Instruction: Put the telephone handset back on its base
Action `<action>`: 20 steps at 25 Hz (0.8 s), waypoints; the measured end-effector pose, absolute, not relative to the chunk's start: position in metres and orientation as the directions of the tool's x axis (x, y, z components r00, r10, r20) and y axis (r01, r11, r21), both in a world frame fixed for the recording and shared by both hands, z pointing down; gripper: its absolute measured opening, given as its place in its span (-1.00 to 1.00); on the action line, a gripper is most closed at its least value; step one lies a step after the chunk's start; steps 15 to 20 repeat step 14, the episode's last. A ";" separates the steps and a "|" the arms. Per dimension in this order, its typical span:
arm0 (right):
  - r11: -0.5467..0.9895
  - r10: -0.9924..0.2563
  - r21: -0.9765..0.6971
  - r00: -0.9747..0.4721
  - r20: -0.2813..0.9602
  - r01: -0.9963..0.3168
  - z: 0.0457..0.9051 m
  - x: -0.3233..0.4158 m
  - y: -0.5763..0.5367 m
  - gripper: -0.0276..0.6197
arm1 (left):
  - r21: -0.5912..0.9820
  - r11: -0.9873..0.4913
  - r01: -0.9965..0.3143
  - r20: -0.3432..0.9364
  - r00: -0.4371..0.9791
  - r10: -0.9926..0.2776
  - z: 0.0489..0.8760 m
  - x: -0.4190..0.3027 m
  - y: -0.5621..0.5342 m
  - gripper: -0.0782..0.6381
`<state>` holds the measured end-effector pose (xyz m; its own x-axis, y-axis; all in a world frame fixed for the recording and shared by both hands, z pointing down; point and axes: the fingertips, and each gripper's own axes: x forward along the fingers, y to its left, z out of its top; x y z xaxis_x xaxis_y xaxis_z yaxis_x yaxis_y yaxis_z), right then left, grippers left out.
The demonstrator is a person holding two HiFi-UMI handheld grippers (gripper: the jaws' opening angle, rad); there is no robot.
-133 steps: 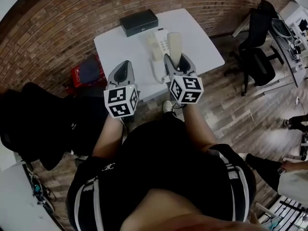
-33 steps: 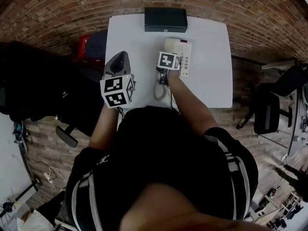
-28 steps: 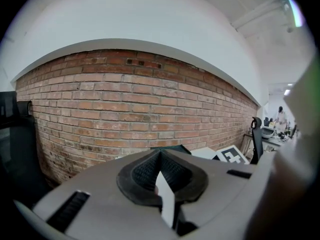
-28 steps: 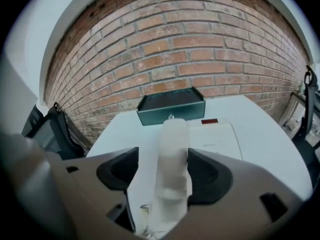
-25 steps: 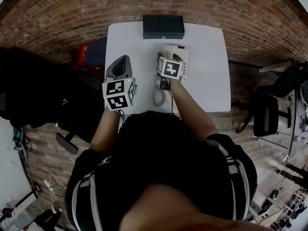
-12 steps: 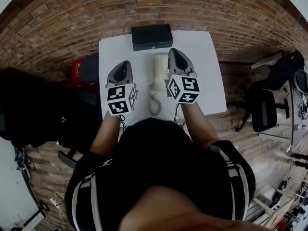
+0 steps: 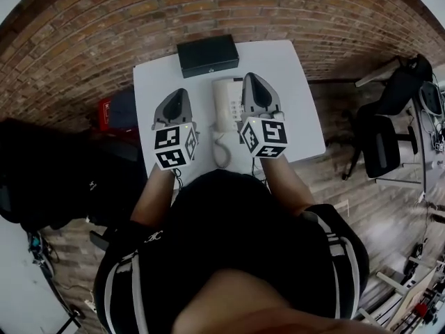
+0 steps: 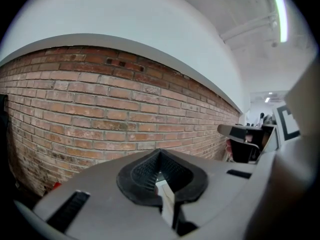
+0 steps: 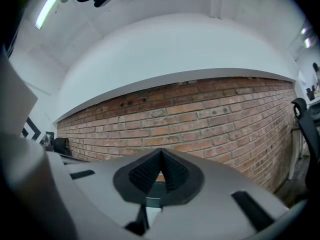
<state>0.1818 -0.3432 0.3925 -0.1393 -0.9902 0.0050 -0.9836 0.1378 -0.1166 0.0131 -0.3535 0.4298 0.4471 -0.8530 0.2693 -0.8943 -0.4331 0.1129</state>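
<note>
White table (image 7: pixel 156 82) against a brick wall, black box (image 7: pixel 207 55) at the far edge. The handset (image 7: pixel 222 106) looks seated on its base (image 7: pixel 236 101), between the grippers. Left gripper (image 7: pixel 178 92) and right gripper (image 7: pixel 252 77) are both pinched closed on nothing (raised, facing the wall). Main risk imo: the coiled cord (image 7: pixel 220 152) loops near the table's front edge, so a dropping arm could snag it and yank the handset off.

The cream plastic telephone handset (image 7: pixel 220 103) lies lengthwise along the left side of the cream rectangular telephone base (image 7: pixel 234 108), which sits flat near the middle of the white table (image 7: pixel 160 82). Its coiled cream cord (image 7: pixel 220 153) loops toward the table's near edge.
</note>
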 end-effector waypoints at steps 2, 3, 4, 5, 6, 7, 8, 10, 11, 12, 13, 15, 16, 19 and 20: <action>0.130 -0.991 -0.114 -0.132 0.009 -0.985 0.393 0.184 -0.342 -0.92 | 0.114 -0.438 -0.891 0.261 0.453 -0.853 0.428 0.015 -0.353 -0.79; 0.127 -0.991 -0.117 -0.130 0.012 -0.985 0.394 0.184 -0.341 -0.92 | 0.115 -0.442 -0.889 0.258 0.457 -0.851 0.427 0.017 -0.353 -0.79; 0.125 -0.992 -0.120 -0.128 0.016 -0.985 0.395 0.185 -0.340 -0.92 | 0.117 -0.446 -0.888 0.255 0.460 -0.850 0.427 0.017 -0.353 -0.79; 0.124 -0.992 -0.120 -0.127 0.019 -0.985 0.396 0.184 -0.340 -0.92 | 0.118 -0.448 -0.886 0.254 0.463 -0.849 0.427 0.017 -0.353 -0.79; 0.124 -0.992 -0.119 -0.127 0.022 -0.985 0.397 0.183 -0.340 -0.92 | 0.119 -0.449 -0.885 0.252 0.465 -0.849 0.427 0.017 -0.353 -0.79; 0.124 -0.992 -0.118 -0.128 0.023 -0.985 0.398 0.182 -0.340 -0.92 | 0.121 -0.450 -0.885 0.251 0.466 -0.849 0.427 0.016 -0.354 -0.79; 0.125 -0.991 -0.116 -0.129 0.024 -0.985 0.398 0.181 -0.340 -0.92 | 0.122 -0.450 -0.885 0.251 0.466 -0.848 0.428 0.015 -0.354 -0.79; 0.126 -0.991 -0.114 -0.130 0.026 -0.985 0.398 0.179 -0.340 -0.92 | 0.125 -0.451 -0.884 0.252 0.468 -0.847 0.428 0.014 -0.355 -0.79; 0.126 -0.991 -0.115 -0.130 0.027 -0.985 0.398 0.178 -0.341 -0.92 | 0.126 -0.452 -0.883 0.253 0.469 -0.846 0.429 0.014 -0.355 -0.79; 0.127 -0.991 -0.117 -0.130 0.027 -0.985 0.398 0.177 -0.341 -0.92 | 0.126 -0.454 -0.882 0.254 0.471 -0.845 0.429 0.013 -0.356 -0.79; 0.126 -0.991 -0.118 -0.131 0.028 -0.985 0.398 0.176 -0.342 -0.92 | 0.126 -0.455 -0.881 0.255 0.472 -0.844 0.429 0.013 -0.357 -0.79; 0.126 -0.991 -0.119 -0.131 0.029 -0.985 0.398 0.175 -0.343 -0.92 | 0.125 -0.457 -0.881 0.256 0.474 -0.843 0.429 0.013 -0.357 -0.79; 0.126 -0.991 -0.119 -0.131 0.029 -0.985 0.398 0.175 -0.343 -0.92 | 0.125 -0.457 -0.881 0.256 0.474 -0.843 0.429 0.013 -0.357 -0.79; 0.126 -0.991 -0.119 -0.131 0.029 -0.985 0.398 0.175 -0.343 -0.92 | 0.125 -0.457 -0.881 0.256 0.474 -0.843 0.429 0.013 -0.357 -0.79; 0.126 -0.991 -0.119 -0.131 0.029 -0.985 0.398 0.175 -0.343 -0.92 | 0.125 -0.457 -0.881 0.256 0.474 -0.843 0.429 0.013 -0.357 -0.79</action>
